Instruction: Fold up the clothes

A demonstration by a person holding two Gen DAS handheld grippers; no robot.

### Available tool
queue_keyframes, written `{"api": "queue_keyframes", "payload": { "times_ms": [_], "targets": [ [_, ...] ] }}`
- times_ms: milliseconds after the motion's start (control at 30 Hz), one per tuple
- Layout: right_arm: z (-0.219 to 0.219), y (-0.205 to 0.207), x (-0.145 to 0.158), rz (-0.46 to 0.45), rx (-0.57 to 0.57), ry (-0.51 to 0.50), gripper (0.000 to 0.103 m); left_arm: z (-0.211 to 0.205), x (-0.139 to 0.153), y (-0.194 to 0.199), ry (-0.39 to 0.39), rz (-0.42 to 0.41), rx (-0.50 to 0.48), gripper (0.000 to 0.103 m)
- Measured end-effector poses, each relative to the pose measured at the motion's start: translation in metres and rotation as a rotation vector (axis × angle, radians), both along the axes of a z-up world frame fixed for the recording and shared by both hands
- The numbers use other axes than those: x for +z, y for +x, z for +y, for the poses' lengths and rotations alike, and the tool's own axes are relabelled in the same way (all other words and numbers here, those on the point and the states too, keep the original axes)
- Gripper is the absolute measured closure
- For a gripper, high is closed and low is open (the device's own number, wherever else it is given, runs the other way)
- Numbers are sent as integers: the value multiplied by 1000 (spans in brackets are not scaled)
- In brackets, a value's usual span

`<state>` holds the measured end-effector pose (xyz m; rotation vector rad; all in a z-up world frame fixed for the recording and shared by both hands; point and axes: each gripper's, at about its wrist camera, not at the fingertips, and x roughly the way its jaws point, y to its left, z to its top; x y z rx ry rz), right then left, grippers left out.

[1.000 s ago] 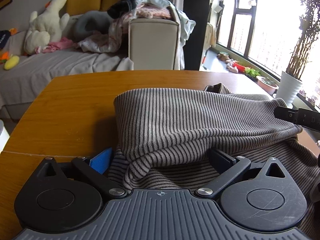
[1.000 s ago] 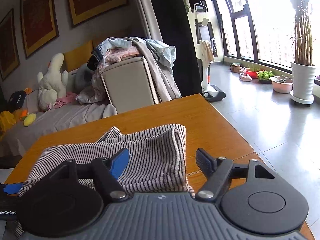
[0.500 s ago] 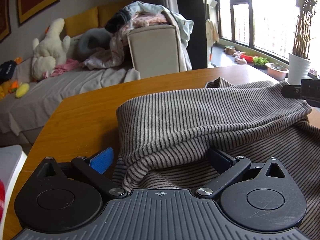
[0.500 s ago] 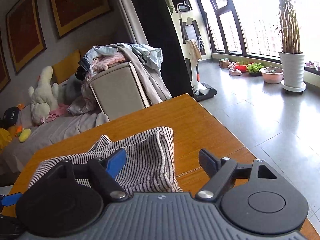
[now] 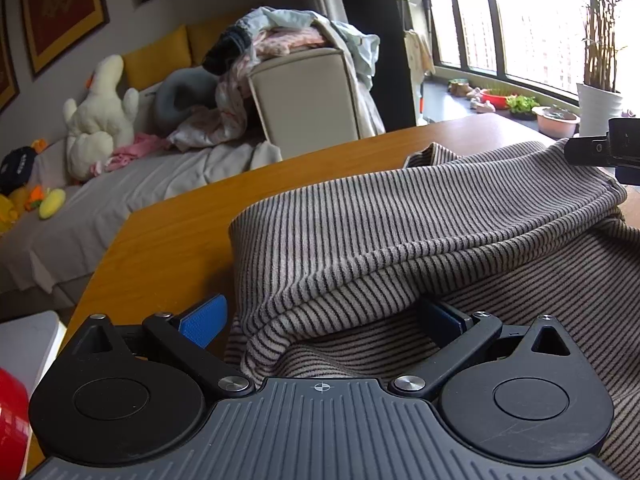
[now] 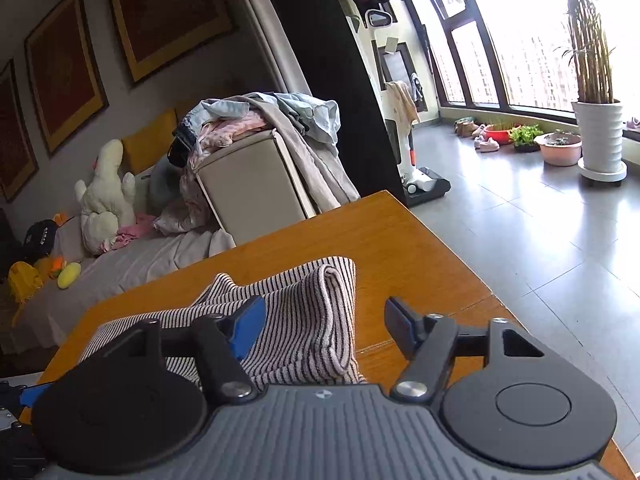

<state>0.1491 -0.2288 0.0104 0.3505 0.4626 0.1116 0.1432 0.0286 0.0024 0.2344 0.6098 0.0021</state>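
Striped brown-and-black knit, the garment [image 5: 420,232] is lying on the orange wooden table [image 5: 172,240], doubled over itself so that a rounded fold is running across the left wrist view and a rolled edge [image 6: 336,312] is showing in the right wrist view.

The left gripper [image 5: 320,320] is sitting low at the near edge of the cloth with its jaws wide apart; the blue-padded left finger [image 5: 204,320] is hanging over bare table beside the fabric, while the other finger [image 5: 438,320] is lying half under the upper fold. Nothing is being pinched.

The right gripper [image 6: 324,320] is also standing with its jaws spread, the blue pad [image 6: 248,324] over the striped cloth and the dark finger [image 6: 400,328] over bare wood, just off the garment's right edge. Its body is showing at the far right of the left wrist view as a black block [image 5: 608,148] just above the garment's far corner.

Behind the table a beige armchair [image 6: 248,184] is carrying a heap of clothes [image 6: 264,120], and a white plush duck [image 6: 106,196] is sitting on the grey-covered sofa [image 5: 100,196]. A black cap [image 6: 42,234] beside it is bearing white lettering too small to read. No other writing is legible.
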Motion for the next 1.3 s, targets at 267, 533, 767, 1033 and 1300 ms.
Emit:
{"api": "queue_keyframes", "payload": {
  "times_ms": [267, 533, 767, 1033, 1300],
  "targets": [
    [22, 8, 15, 26, 68, -184, 59, 23, 0, 10, -144, 65, -16, 0],
    [43, 31, 13, 141, 165, -250, 59, 43, -3, 18, -267, 113, -17, 0],
    [58, 26, 4, 108, 150, -364, 53, 46, -2, 17, -306, 108, -37, 0],
    [45, 27, 42, 48, 274, -353, 74, 75, 29, -18, -439, -91, -58, 7],
    [90, 95, 52, 61, 345, -276, 58, 45, 48, 15, -386, -85, -182, 21]
  ]
}}
